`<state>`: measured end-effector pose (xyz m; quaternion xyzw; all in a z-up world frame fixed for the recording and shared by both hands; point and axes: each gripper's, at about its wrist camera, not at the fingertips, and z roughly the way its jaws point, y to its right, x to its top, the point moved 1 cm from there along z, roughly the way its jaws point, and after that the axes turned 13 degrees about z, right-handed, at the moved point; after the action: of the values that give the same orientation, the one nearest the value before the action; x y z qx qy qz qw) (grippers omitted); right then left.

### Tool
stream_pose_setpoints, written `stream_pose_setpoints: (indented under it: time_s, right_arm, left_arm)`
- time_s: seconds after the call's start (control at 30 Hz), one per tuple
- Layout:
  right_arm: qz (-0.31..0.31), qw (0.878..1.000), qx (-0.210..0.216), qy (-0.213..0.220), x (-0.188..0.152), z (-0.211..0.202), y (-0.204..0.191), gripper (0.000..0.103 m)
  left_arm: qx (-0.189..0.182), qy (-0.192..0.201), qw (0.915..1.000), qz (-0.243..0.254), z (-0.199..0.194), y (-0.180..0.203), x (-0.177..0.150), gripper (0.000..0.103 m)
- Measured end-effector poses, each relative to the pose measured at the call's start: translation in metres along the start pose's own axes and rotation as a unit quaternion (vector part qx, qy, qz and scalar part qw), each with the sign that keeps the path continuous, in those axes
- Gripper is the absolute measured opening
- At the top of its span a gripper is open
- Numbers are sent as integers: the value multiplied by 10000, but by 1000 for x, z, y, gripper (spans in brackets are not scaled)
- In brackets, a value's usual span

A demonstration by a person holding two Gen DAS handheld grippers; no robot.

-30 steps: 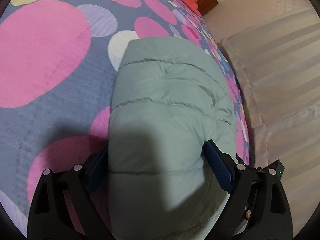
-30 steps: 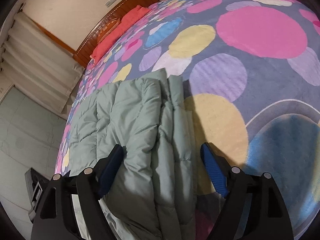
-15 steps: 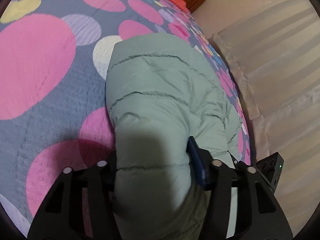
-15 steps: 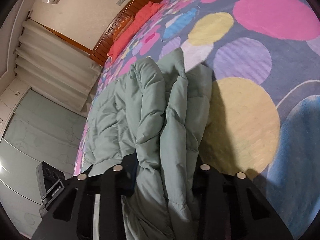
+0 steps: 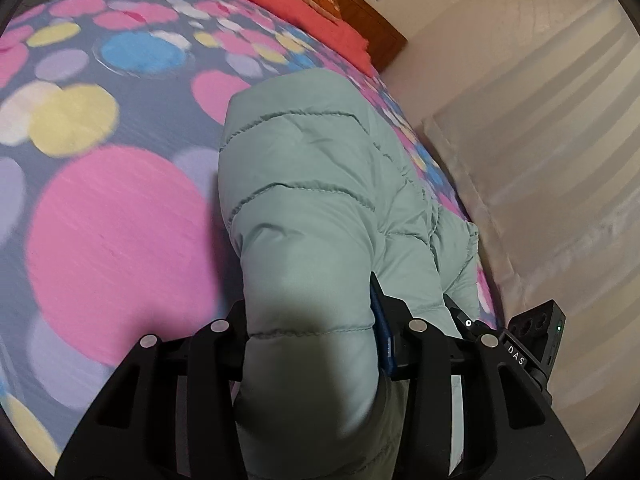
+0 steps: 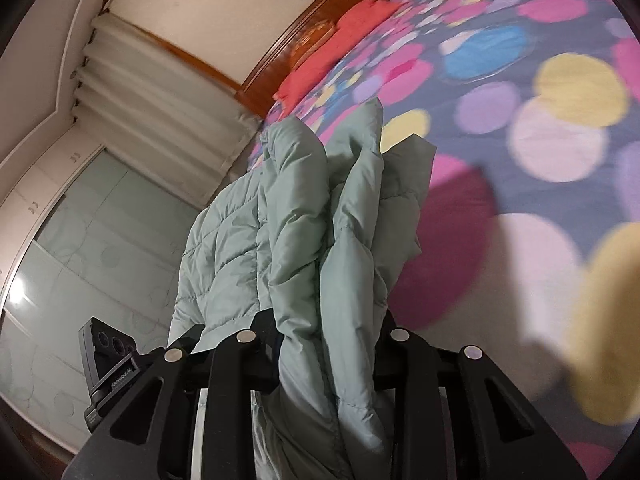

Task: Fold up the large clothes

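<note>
Both the left gripper (image 5: 312, 332) and the right gripper (image 6: 324, 344) pinched the green puffer jacket (image 5: 320, 200), which stretched lengthwise away toward the headboard (image 6: 320, 36). A second before, their jaws stood spread; now the jacket hung lifted above the dotted bedspread (image 5: 112, 216).

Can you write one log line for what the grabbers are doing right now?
left gripper: shut on pale green quilted puffer jacket | right gripper: shut on jacket | dotted bedspread: below

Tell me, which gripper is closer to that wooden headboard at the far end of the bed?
Cannot tell. The left gripper and the right gripper both clamp the green puffer jacket, with the wooden headboard far ahead of each.
</note>
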<state>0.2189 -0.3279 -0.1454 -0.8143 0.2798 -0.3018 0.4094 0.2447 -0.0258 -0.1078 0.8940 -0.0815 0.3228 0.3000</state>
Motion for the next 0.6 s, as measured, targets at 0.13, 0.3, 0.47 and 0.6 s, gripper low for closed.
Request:
stream_pose_setpoints:
  time_s: [0.13, 0.3, 0.47, 0.6]
  right_arm:
    - [-37, 9997, 15, -260, -3, 40, -12, 28]
    - [49, 9990, -115, -436, -5, 72, -14, 28]
    - [105, 9987, -179, -468, -6, 75, -10, 28]
    - [146, 9984, -236, -494, -6, 71, -11, 35]
  left_arm:
    - [225, 49, 9996, -143, -5, -29, 10, 43]
    - [359, -95, 9989, -283, 3, -58, 10, 43]
    - [337, -179, 9990, -228, 10, -69, 5, 45]
    - [322, -241, 9990, -169, 12, -73, 5, 50]
